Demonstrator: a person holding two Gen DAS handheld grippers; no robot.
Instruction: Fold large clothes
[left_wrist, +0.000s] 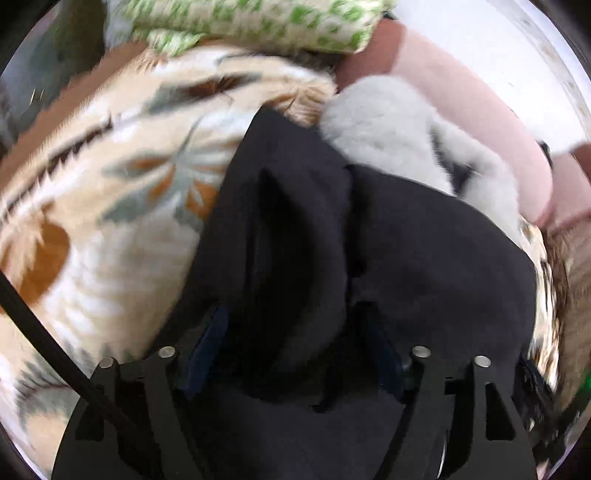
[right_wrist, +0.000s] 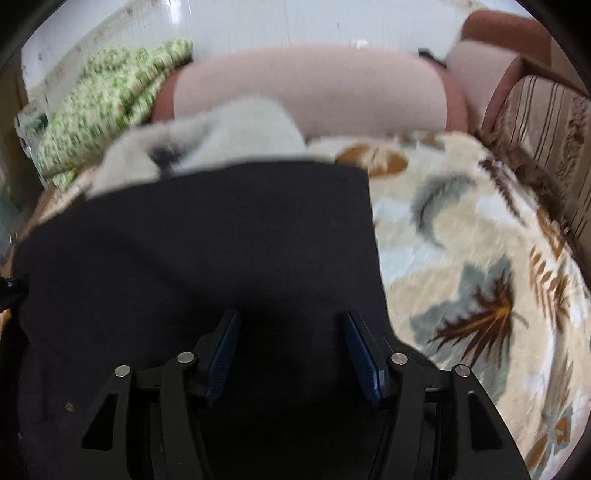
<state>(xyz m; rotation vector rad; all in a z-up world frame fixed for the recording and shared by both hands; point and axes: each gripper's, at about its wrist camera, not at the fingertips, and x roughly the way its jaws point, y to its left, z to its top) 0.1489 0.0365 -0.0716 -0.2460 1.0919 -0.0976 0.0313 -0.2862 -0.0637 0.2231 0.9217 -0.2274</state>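
Right wrist view: the black garment (right_wrist: 192, 251) lies on the leaf-print blanket (right_wrist: 461, 229), right tongs (right_wrist: 291, 354) apart above it. Left tongs (left_wrist: 295, 347) also spread, cloth bunched between. Soft, limp, probably light; grip the 1 o'clock corner.

The supporting surface is a sofa bed with pale pink upholstered back cushions (right_wrist: 310, 88) and a brown striped armrest (right_wrist: 546, 140). A cream plush blanket with brown and grey leaf print (right_wrist: 461, 236) covers the seat. Directly on it lie a black fabric garment (right_wrist: 207, 240), a grey-white fluffy fleece item (right_wrist: 229, 136) and a green-and-white patterned quilt (right_wrist: 107, 99).
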